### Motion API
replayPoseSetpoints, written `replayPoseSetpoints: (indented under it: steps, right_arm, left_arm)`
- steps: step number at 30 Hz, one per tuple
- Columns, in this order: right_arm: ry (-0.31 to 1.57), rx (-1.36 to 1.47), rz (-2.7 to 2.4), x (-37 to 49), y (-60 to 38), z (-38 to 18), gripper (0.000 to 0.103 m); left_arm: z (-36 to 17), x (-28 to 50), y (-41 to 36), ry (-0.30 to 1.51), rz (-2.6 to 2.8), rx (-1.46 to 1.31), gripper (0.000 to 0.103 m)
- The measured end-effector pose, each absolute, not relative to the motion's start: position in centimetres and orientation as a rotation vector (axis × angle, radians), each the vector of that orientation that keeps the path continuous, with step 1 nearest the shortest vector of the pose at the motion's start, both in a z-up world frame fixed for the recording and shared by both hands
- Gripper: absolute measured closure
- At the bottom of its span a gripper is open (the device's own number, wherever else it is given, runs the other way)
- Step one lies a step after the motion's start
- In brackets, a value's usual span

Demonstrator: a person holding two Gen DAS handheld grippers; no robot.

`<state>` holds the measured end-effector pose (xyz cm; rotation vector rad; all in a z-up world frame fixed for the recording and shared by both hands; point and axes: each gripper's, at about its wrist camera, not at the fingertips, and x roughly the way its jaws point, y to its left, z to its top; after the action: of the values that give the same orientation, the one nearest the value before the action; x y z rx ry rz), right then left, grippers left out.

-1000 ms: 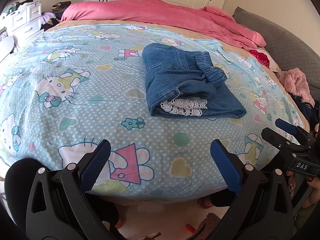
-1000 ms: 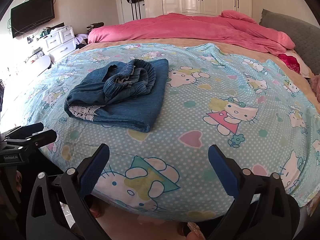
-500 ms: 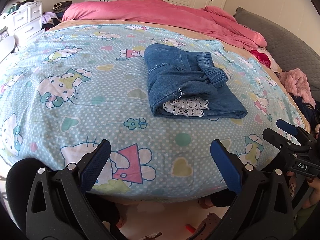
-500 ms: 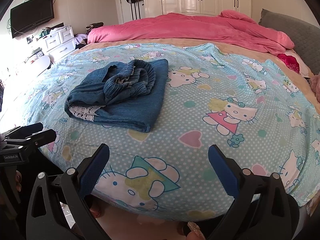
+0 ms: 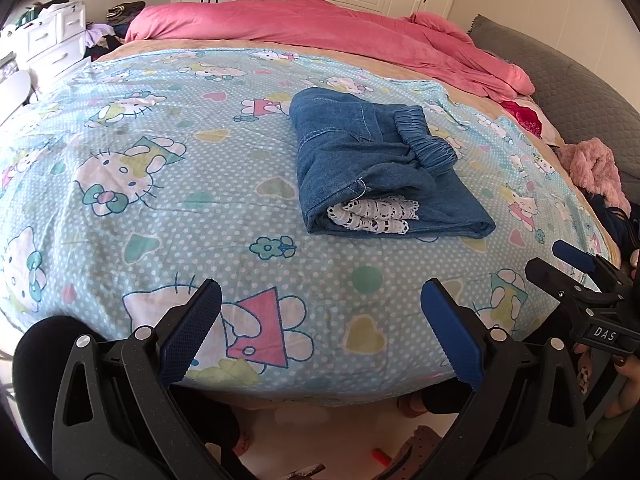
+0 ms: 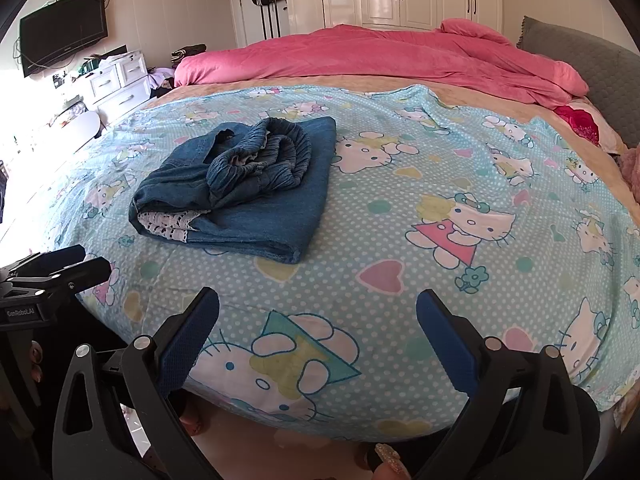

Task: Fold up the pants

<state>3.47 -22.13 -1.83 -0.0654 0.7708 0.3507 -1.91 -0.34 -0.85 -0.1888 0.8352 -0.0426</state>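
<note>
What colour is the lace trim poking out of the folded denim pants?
White, with small openwork holes. The lace trim on the denim pants shows best in the left wrist view.

The bed (image 5: 400,68) wears a light-blue cartoon-cat sheet (image 5: 168,208). Folded denim pants (image 5: 372,168) with white lace trim lie on the sheet; a pink duvet (image 6: 400,56) is heaped along the far side.
</note>
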Motion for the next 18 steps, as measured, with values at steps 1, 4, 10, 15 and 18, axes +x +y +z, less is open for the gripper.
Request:
replayPoseSetpoints:
  steps: [1, 4, 10, 15, 18]
  right_arm:
    - [0.771, -0.065, 0.35, 3.45, -22.14, -1.81, 0.004]
    - [0.771, -0.065, 0.35, 3.43, -22.14, -1.81, 0.004]
    - [0.773, -0.065, 0.349, 3.46, -22.2, -1.74, 0.004]
    - [0.773, -0.063, 0.348, 3.46, -22.22, -1.73, 0.004]
    - [0.774, -0.064, 0.347, 3.43, -22.22, -1.74, 0.004]
  left_arm:
    - [-0.84, -1.9, -0.34, 0.835, -0.042, -0.188, 0.009]
    - [-0.8, -1.94, -0.37, 0.835, -0.041, -0.187, 0.009]
    - [-0.78, -1.94, -0.39, 0.834, -0.043, -0.188, 0.009]
    - [-0.76, -1.93, -0.41, 0.833, -0.05, -0.189, 0.009]
    - [-0.75, -1.9, -0.39, 0.833, -0.05, -0.19, 0.009]
